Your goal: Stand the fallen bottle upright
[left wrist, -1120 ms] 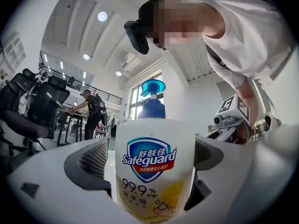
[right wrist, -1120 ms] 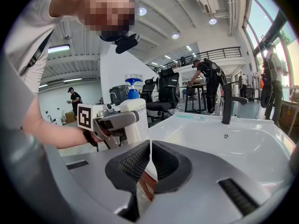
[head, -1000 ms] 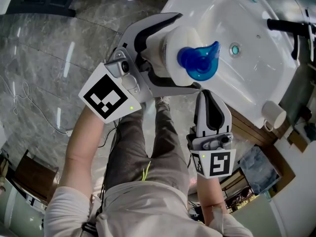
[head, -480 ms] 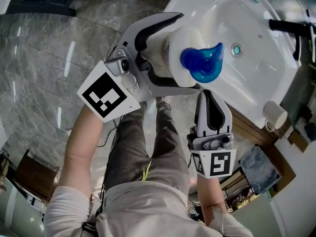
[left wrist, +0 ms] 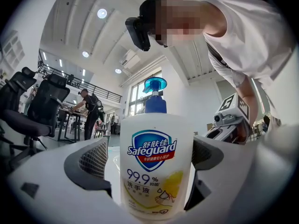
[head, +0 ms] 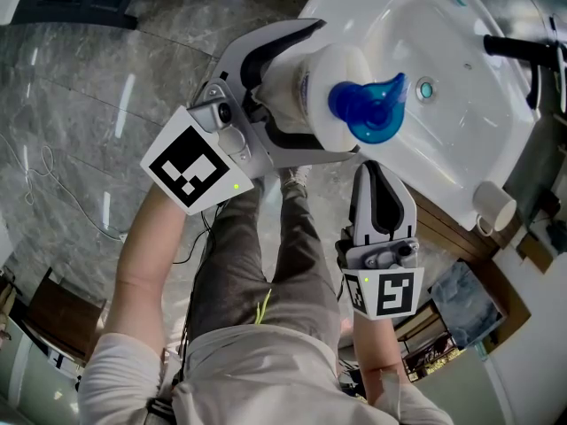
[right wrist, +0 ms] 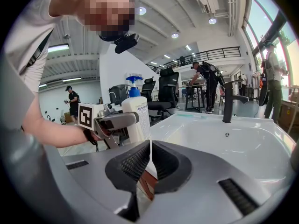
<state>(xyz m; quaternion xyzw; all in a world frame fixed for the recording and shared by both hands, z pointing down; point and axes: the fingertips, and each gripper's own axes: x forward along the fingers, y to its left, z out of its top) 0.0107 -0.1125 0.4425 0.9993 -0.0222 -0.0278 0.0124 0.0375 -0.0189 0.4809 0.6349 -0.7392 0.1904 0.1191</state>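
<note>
A white soap bottle [head: 312, 85] with a blue pump [head: 368, 106] is held upright in the air. My left gripper [head: 330, 91] is shut on its body, beside the left rim of the white sink [head: 461, 140]. In the left gripper view the bottle [left wrist: 154, 162] fills the gap between both pads [left wrist: 93, 160]. In the right gripper view the bottle [right wrist: 136, 115] shows upright, gripped by the left gripper [right wrist: 114, 120]. My right gripper [head: 374, 171] hangs lower, near the sink's front rim, shut with nothing in it [right wrist: 150, 164].
The sink basin [right wrist: 224, 143] has a drain [head: 425, 88] and a black tap [head: 523, 51] at its far side. A small white cup [head: 492, 206] stands below the sink's right edge. Marbled grey floor [head: 89, 78] lies to the left, and my legs are below.
My left gripper has carried the bottle slightly right, toward the sink. The right gripper has stayed still.
</note>
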